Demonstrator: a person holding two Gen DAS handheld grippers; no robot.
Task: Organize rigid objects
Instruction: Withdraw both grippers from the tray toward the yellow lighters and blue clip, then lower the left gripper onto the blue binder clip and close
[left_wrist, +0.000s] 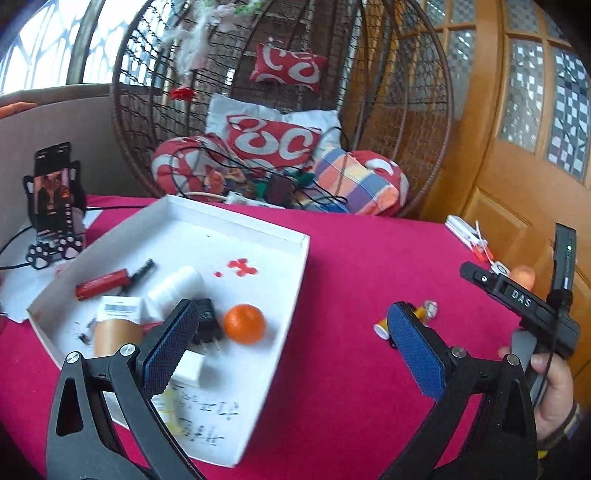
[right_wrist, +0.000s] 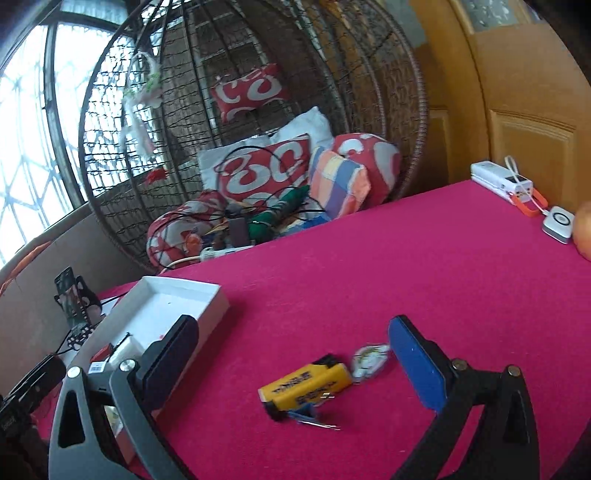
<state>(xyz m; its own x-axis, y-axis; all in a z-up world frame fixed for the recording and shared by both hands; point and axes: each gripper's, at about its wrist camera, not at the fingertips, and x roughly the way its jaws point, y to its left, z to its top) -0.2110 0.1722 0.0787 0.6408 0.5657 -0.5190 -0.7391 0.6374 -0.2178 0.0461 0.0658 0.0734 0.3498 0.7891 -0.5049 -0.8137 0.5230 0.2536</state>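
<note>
The right gripper (right_wrist: 291, 373), jaws spread wide and empty, hangs over the pink counter (right_wrist: 424, 258); the left gripper (left_wrist: 291, 354) gapes likewise beside the white box (left_wrist: 291, 280). The yellow utility knife (right_wrist: 306, 384) lies between the right jaws, so a hasty pinch might skid it into the small badge (right_wrist: 369, 360).

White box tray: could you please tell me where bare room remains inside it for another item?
The white box tray is bare along its far side, behind the red tube and the orange fruit. Its near-left corner is crowded with the white bottle and black plug.
</note>
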